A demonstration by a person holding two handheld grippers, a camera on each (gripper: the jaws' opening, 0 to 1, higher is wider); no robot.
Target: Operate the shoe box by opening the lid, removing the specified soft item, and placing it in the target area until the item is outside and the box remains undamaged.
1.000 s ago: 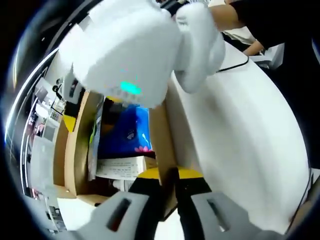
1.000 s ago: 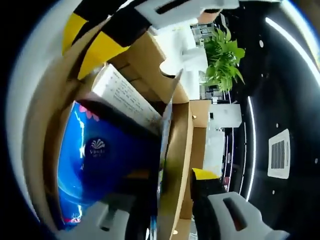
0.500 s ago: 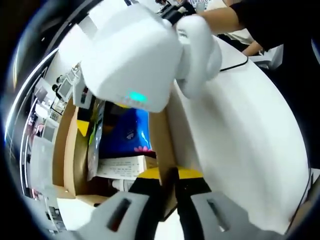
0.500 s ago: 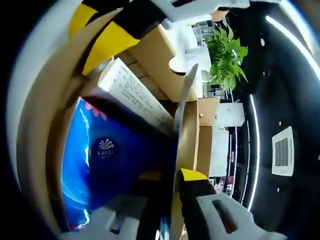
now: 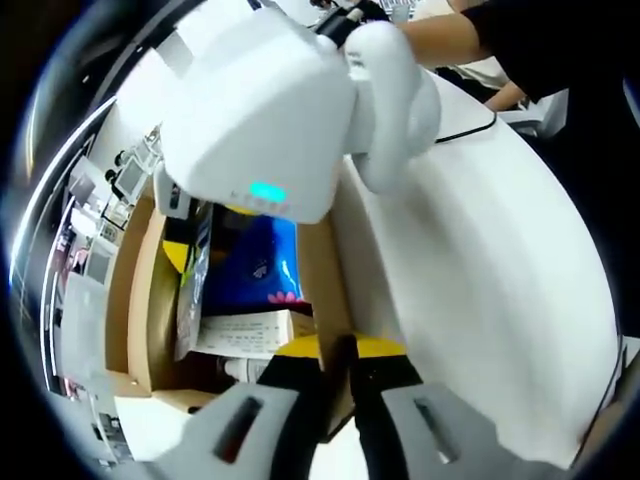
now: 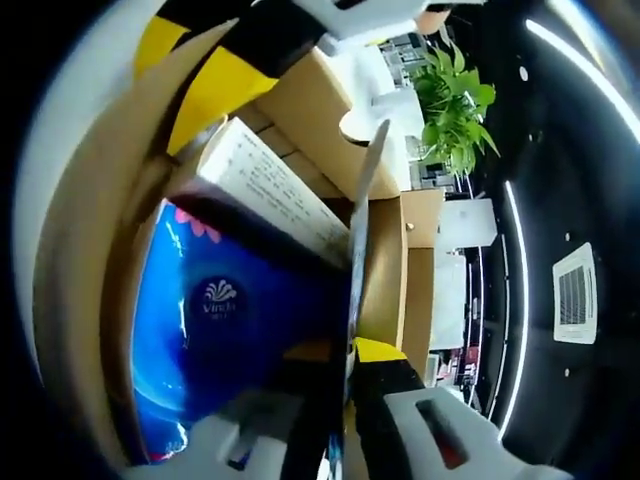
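inside the shoe box (image 6: 90,240), blue soft pack (image 6: 215,330) left of right gripper (image 6: 345,425), jaws pinching its edge, left gripper (image 5: 340,375) jaws clamped on box wall

The open shoe box (image 5: 150,300) is being viewed closely from one end in the left gripper view; its interior (image 6: 90,260) is being viewed from inside, facing back. The blue pack (image 5: 245,265) (image 6: 220,310) is being shared.

Bright, even indoor light; strong fisheye bending at edges; near foreground soft, slightly blurred.
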